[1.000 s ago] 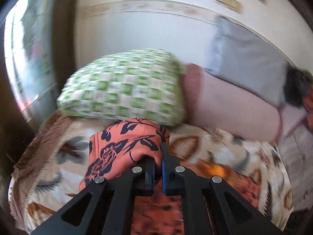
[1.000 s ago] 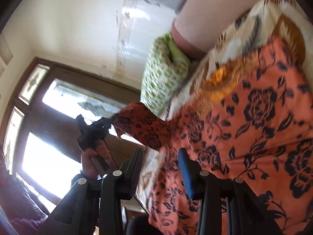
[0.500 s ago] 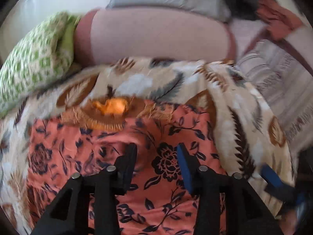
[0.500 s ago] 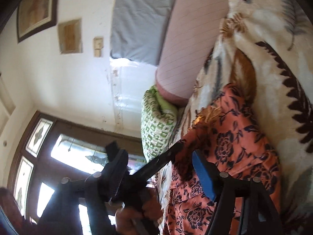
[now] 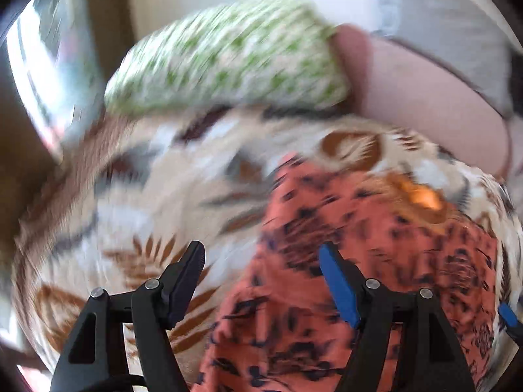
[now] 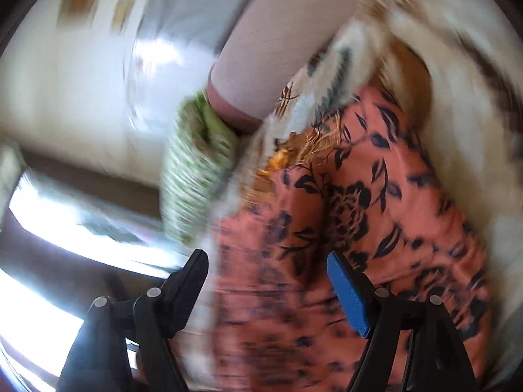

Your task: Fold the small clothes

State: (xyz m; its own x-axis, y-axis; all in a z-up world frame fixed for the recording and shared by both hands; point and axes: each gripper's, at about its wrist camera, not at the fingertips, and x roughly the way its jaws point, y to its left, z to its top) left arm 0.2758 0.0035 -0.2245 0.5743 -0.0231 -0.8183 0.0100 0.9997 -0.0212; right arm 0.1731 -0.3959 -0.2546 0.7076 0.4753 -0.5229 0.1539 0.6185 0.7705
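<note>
An orange garment with dark flowers (image 5: 376, 261) lies spread on the leaf-patterned blanket (image 5: 147, 196); both views are blurred by motion. My left gripper (image 5: 261, 274) hovers over the garment's left edge. Its jaws are opening, and the cloth lies under them without being pinched. A blue pad of the other gripper (image 5: 508, 320) peeks in at the lower right of the left wrist view. My right gripper (image 6: 268, 281) stands open above the same orange garment (image 6: 359, 212), its pads apart from the cloth.
A green checked pillow (image 5: 228, 58) and a pink bolster (image 5: 425, 98) lie at the head of the bed, with a grey pillow (image 5: 441, 16) against the wall. A bright window with a dark wooden frame (image 6: 49, 228) is on the left of the right wrist view.
The left gripper was shut on a lifted fold of the garment; it has let go, opened and dropped lower. The right gripper has opened wider. The garment now lies flat.
</note>
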